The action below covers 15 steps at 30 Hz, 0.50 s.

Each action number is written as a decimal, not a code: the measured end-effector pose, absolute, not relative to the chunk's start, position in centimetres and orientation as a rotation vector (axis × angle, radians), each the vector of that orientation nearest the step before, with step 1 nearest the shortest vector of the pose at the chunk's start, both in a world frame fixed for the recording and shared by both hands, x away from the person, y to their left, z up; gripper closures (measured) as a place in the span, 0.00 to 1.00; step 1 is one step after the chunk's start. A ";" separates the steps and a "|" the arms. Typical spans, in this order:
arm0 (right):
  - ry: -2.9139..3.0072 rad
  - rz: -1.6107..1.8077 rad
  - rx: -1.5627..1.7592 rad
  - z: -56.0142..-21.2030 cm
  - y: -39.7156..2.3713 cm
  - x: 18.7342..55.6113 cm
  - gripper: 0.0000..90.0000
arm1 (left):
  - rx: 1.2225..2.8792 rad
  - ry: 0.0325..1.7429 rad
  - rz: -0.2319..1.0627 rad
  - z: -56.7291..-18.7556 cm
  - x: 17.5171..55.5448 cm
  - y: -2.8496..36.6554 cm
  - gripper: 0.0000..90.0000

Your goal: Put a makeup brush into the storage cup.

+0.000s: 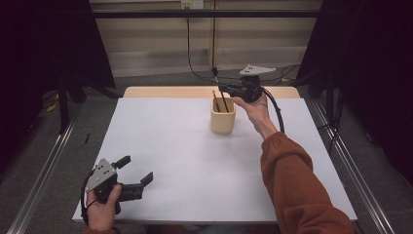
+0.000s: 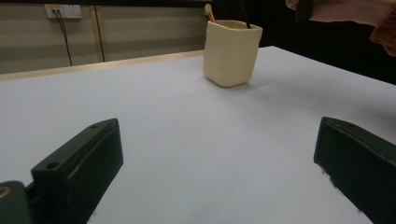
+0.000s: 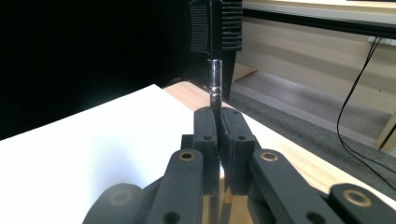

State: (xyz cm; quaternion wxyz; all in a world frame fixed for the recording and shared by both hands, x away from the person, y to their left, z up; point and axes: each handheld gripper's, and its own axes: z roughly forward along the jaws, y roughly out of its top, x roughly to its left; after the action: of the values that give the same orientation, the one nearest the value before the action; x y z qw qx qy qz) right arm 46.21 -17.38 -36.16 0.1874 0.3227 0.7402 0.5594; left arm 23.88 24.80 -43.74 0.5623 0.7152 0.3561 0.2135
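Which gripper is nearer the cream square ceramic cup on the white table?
Right. The right gripper is just above the cream square ceramic cup's far rim, shut on a black brush. The left gripper rests open at the table's near-left corner.

Dim room; white tabletop brightly lit; dark corners; soft focus.

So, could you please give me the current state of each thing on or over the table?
Right gripper: shut on the black brush, above the cup.
Black brush: held, lower end in the cup.
Cup: upright on the table, holding a wooden stick.
Left gripper: open, empty, near the table's front edge.
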 end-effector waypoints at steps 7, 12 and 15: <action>2.087 1.561 0.941 -37.6 -18.0 45.8 0.96 | 1.684 0.839 0.502 -43.7 23.8 24.7 0.02; 2.088 1.558 0.951 -38.0 -18.2 45.8 0.96 | 1.688 0.831 0.508 -43.7 23.8 24.7 0.01; 2.092 1.558 0.947 -38.1 -18.1 45.8 0.96 | 1.686 0.836 0.506 -43.7 23.8 24.7 0.01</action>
State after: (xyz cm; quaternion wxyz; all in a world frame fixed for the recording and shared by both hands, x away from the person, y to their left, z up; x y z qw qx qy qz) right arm 45.76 -18.13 -38.06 0.1822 0.3356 0.7414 0.5519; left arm 23.81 24.75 -43.71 0.5616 0.7158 0.3551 0.2149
